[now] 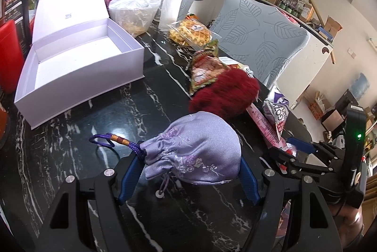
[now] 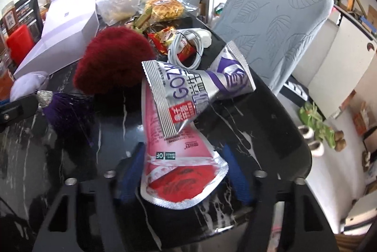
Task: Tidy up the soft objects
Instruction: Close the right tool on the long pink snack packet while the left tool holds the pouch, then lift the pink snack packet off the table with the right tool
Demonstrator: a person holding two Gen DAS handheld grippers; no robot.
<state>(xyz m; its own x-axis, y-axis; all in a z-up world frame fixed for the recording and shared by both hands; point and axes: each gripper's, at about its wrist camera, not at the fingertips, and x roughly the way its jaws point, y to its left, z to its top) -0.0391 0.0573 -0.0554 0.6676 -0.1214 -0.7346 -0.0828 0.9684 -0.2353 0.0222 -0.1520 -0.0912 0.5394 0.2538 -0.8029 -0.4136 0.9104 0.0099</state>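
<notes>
— Why the left gripper point(image 1: 188, 169) round that lilac drawstring pouch point(image 1: 195, 153)?

— Its fingers flank the pouch on the marble table point(image 1: 94, 124), apparently grasping it, likely for the open lavender box point(image 1: 77, 58) far left.

— The right gripper point(image 2: 183, 172)?

— It straddles the pink sachet point(image 2: 179, 157); I cannot tell whether it pinches.

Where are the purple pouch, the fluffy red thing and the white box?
purple pouch point(image 1: 195, 146): left wrist view, embroidered satin body.
fluffy red thing point(image 2: 113, 61): right wrist view, fur middle.
white box point(image 1: 77, 77): left wrist view, front wall.
</notes>
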